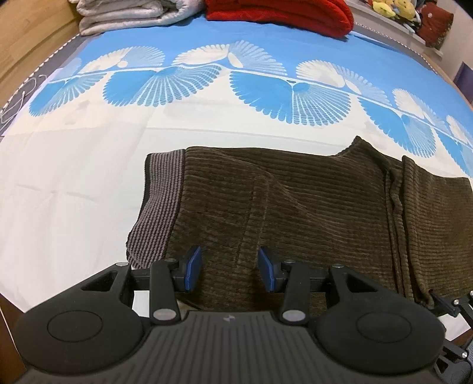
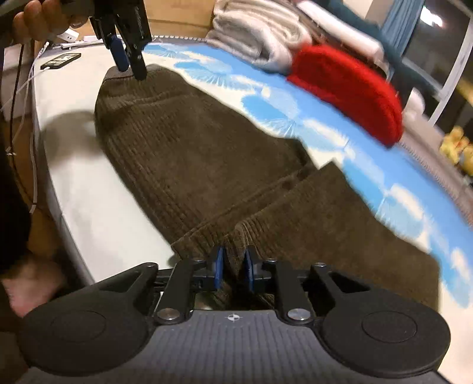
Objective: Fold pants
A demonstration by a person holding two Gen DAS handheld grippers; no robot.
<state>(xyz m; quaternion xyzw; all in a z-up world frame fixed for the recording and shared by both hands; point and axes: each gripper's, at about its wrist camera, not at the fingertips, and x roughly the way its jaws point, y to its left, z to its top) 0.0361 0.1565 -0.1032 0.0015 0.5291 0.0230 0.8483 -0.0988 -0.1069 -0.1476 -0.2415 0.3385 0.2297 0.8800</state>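
Brown corduroy pants [image 1: 295, 212] lie on the bed, with a grey ribbed waistband [image 1: 156, 206] at the left end in the left wrist view. My left gripper [image 1: 230, 271] is open, its blue pads above the pants near the waistband, holding nothing. It also shows in the right wrist view [image 2: 127, 59] at the far end of the pants [image 2: 192, 153]. My right gripper [image 2: 233, 270] is shut on a bunched fold of the pants at their near edge. The right wrist view is motion-blurred.
The bed has a blue and white fan-pattern sheet [image 1: 207, 112]. A red blanket [image 1: 280, 11] and a folded grey blanket [image 1: 124, 14] lie at the far end. A phone [image 2: 60, 60] and white cables [image 2: 26, 88] lie at the bed's left edge.
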